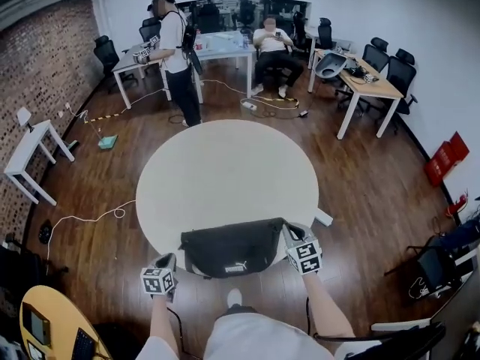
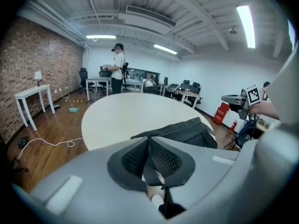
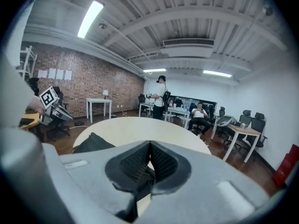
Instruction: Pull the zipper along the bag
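A black bag (image 1: pixel 232 247) with a white logo lies at the near edge of the round white table (image 1: pixel 225 175). My left gripper (image 1: pixel 166 262) hangs just off the table's rim, to the left of the bag's left end and apart from it. In the left gripper view its jaws (image 2: pixel 149 141) meet at the tips with nothing between them, and the bag (image 2: pixel 184 132) lies ahead to the right. My right gripper (image 1: pixel 292 235) sits by the bag's right end. In the right gripper view its jaws (image 3: pixel 150 146) are shut and empty, with the bag (image 3: pixel 91 143) off to the left.
A person (image 1: pixel 176 51) stands beyond the table and another (image 1: pixel 271 47) sits by the desks (image 1: pixel 367 85) with office chairs. A white side table (image 1: pixel 30 152) stands at the brick wall. Cables (image 1: pixel 90 217) lie on the wood floor. A yellow table (image 1: pixel 45 321) is at near left.
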`<act>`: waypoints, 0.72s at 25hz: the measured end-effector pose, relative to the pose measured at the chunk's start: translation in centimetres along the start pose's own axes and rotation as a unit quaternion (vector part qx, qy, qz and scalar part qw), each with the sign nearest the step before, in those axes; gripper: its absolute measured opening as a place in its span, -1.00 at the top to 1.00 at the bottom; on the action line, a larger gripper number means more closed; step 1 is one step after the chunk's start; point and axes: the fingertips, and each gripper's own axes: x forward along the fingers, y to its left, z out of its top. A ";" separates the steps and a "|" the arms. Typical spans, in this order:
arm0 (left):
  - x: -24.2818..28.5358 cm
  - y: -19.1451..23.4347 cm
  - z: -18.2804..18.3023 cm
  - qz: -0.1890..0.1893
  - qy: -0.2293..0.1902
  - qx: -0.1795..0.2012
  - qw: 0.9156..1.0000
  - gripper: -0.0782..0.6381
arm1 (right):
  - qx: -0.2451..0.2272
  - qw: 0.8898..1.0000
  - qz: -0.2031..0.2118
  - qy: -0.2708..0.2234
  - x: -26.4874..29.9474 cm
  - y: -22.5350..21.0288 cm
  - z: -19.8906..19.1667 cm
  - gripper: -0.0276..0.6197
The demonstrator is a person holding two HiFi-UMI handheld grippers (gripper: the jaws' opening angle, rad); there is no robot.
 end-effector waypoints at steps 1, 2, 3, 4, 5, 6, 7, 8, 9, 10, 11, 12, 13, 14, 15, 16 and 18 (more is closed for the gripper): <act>-1.1 -2.1 0.6 0.008 -0.016 0.012 1.000 0.71 | 0.004 1.000 0.006 -0.016 -2.1 0.7 0.4 0.95; -2.2 -4.5 1.1 0.015 -0.028 0.029 0.999 0.73 | 0.006 0.999 0.014 -0.030 -4.4 1.4 0.7 0.95; -3.4 -7.3 1.5 0.016 -0.041 0.046 0.998 0.73 | 0.006 0.999 0.022 -0.041 -6.8 2.3 0.9 0.95; -4.5 -10.3 2.0 0.013 -0.056 0.059 0.997 0.73 | 0.004 0.998 0.031 -0.049 -9.2 3.1 0.9 0.95; -5.7 -13.6 2.5 0.005 -0.073 0.070 0.995 0.73 | 0.003 0.998 0.037 -0.054 -11.4 3.7 0.8 0.95; -6.9 -16.9 3.2 -0.003 -0.092 0.080 0.992 0.73 | 0.006 0.997 0.042 -0.059 -13.6 4.3 0.8 0.95; -8.3 -20.0 4.0 -0.011 -0.113 0.089 0.990 0.73 | 0.012 0.997 0.043 -0.065 -15.6 4.7 0.9 0.95; -9.8 -23.0 4.8 -0.018 -0.134 0.094 0.986 0.73 | 0.021 0.996 0.041 -0.080 -17.7 4.9 1.4 0.95; -11.4 -25.7 5.6 -0.024 -0.157 0.096 0.983 0.73 | 0.029 0.994 0.034 -0.103 -19.9 5.0 2.2 0.95; -13.0 -28.2 6.4 -0.029 -0.180 0.098 0.978 0.73 | 0.033 0.990 0.028 -0.132 -22.2 5.1 3.3 0.95; -14.7 -30.4 7.2 -0.032 -0.203 0.100 0.974 0.73 | 0.034 0.987 0.023 -0.157 -24.3 5.2 4.4 0.95; -16.3 -32.2 8.0 -0.032 -0.224 0.104 0.968 0.73 | 0.032 0.984 0.019 -0.175 -26.2 5.5 5.3 0.95; -17.8 -33.7 8.7 -0.030 -0.244 0.109 0.963 0.73 | 0.029 0.982 0.016 -0.186 -27.8 5.8 6.0 0.95; -19.2 -34.8 9.4 -0.027 -0.262 0.115 0.958 0.73 | 0.025 0.981 0.016 -0.193 -29.1 6.2 6.6 0.95; -20.4 -35.5 10.1 -0.022 -0.277 0.122 0.953 0.73 | 0.021 0.980 0.018 -0.198 -30.2 6.7 7.2 0.95; -21.3 -36.1 10.8 -0.017 -0.291 0.128 0.948 0.73 | 0.015 0.979 0.020 -0.203 -31.0 7.3 7.8 0.95; -22.6 -36.7 11.6 -0.013 -0.308 0.134 0.942 0.73 | 0.008 0.977 0.021 -0.212 -32.1 8.2 9.0 0.95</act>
